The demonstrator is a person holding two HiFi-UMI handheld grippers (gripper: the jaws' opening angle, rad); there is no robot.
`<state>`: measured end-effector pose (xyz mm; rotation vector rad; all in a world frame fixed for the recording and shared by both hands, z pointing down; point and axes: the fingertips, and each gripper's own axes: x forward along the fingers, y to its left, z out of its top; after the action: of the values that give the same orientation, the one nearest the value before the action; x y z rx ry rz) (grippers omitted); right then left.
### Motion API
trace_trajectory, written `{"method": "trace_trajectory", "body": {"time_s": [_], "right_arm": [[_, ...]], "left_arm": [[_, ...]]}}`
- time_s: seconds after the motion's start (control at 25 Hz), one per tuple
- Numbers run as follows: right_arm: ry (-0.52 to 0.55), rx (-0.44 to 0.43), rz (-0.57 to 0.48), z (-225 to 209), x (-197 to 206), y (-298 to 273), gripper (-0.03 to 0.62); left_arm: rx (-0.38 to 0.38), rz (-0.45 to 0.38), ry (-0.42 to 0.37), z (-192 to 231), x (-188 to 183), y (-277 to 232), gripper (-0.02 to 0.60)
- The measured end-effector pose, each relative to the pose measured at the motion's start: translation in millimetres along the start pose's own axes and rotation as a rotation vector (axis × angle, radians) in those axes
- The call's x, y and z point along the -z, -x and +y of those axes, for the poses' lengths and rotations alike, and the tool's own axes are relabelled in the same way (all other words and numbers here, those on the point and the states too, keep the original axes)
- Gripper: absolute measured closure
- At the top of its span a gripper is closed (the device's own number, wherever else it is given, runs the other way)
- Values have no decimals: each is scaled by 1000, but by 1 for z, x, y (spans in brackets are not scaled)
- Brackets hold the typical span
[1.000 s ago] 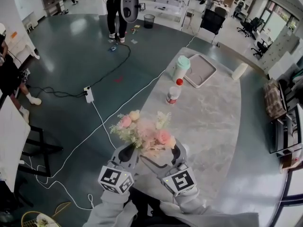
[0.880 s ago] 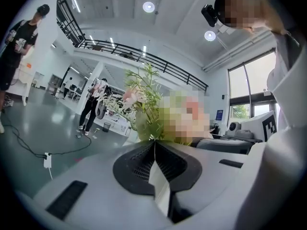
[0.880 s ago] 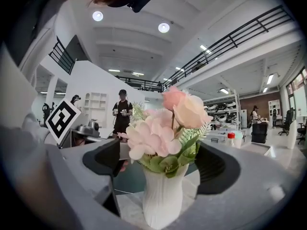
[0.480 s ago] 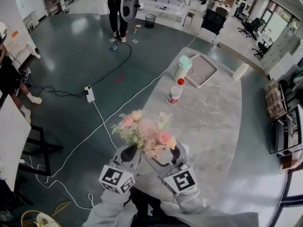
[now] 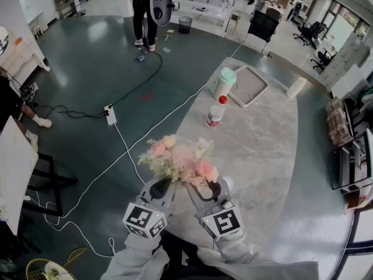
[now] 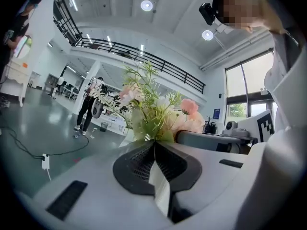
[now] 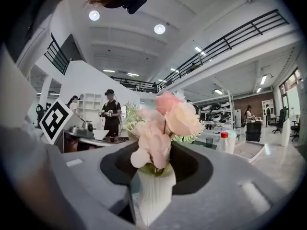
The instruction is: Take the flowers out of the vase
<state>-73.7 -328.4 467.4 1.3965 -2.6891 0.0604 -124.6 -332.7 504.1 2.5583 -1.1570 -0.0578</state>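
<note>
over the table (image 5: pixel 262 133), left gripper (image 5: pixel 161 186) pinches flowers (image 5: pixel 180 159), right gripper (image 5: pixel 207 187) just closed onto vase (image 7: pixel 153 195).

The flowers (image 5: pixel 180 159) are pale pink and cream among green leaves, in a white ribbed vase (image 7: pixel 152 195). The counter (image 5: pixel 262 139) is light grey marble with faint veins, and the floor (image 5: pixel 87 74) is dark blue-grey. The white bottle (image 5: pixel 214 116) has a red cap, the cup (image 5: pixel 222 85) a mint-green lid.
</note>
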Motion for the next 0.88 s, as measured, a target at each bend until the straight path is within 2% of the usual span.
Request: {"method": "trace_trajectory", "body": {"time_s": [0.52, 0.88], "right_arm": [[8, -1, 15, 2, -3, -1, 538], [38, 29, -2, -3, -8, 1, 560]], "left_arm": [[-2, 11, -4, -3, -1, 0, 577], [-10, 8, -5, -5, -4, 2, 577]]}}
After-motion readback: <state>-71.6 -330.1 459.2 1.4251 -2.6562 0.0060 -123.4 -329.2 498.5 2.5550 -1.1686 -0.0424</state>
